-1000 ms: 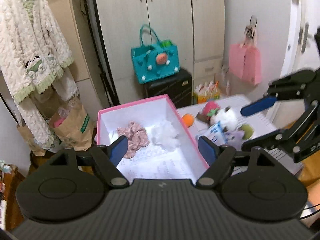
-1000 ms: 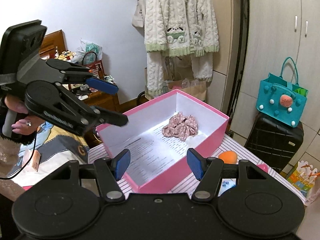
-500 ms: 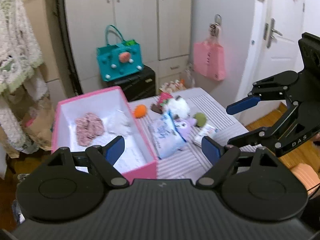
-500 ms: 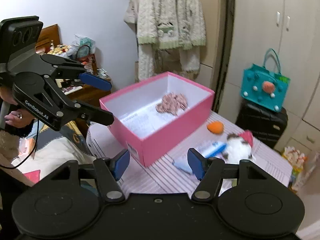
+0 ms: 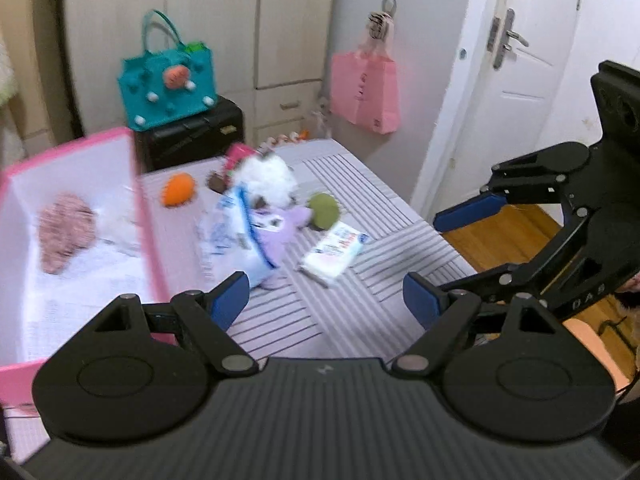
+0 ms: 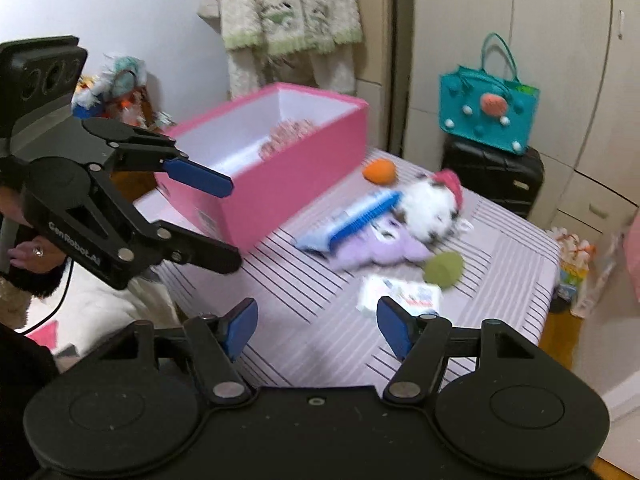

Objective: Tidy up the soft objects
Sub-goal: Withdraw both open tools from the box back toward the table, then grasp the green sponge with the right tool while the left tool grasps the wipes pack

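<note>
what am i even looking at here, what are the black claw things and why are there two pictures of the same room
No robot here: a person holds a two-finger grabbing tool in each hand, and each tool carries a wide-angle camera looking out along its fingers. So one picture comes from the left tool, the other from the right tool. Each also catches the other tool off to the side.

Both tools are open and hold nothing.

On the striped table stands a pink box with a pinkish fabric piece inside. Beside the box lie soft things: an orange ball, a white plush toy, a purple plush, a green ball, a blue and white packet and a small tissue pack. The pictures are somewhat blurred, so finer detail is unclear.
</note>
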`<state>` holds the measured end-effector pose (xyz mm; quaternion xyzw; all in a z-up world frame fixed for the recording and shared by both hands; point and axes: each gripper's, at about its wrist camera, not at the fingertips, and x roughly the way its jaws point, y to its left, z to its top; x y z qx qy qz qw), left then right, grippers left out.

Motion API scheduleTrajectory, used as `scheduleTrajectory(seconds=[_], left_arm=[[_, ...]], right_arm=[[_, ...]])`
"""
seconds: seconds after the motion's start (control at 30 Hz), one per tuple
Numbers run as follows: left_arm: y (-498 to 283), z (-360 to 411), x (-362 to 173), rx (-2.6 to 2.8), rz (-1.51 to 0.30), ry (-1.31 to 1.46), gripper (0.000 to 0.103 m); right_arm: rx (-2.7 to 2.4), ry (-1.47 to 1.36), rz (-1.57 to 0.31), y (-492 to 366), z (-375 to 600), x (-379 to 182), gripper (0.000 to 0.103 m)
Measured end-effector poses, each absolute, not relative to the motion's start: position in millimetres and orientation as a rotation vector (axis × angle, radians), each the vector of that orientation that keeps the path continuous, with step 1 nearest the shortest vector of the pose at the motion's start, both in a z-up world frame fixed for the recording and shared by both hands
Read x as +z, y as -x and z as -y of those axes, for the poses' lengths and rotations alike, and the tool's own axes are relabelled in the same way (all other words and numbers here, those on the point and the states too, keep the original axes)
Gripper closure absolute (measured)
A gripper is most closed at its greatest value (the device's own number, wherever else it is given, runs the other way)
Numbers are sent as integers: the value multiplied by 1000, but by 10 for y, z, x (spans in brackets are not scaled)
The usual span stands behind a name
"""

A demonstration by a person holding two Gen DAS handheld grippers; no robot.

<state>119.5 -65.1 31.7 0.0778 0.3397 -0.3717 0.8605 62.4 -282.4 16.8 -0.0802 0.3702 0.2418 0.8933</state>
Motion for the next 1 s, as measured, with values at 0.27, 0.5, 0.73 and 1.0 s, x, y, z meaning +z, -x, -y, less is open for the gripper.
scheduleTrajectory(seconds=[0.27,0.5,0.73,1.0], left_arm=[[-1487,1092,-200,-797,-808,-139,20],[-1552,1331,-361,-799,-801,-188,21],[-1616,1574,-483,-784,-746,-256,24],[-1773,1823,-606,-774,-741,-281,24]], right_arm=[[416,198,-788,-876,3142,-155,32],[398,131,-764,-1161,3395,-346,32],[416,99,-713,-1413,3516,-496,32],[458,49,-709,-1807,3607,-681,32]])
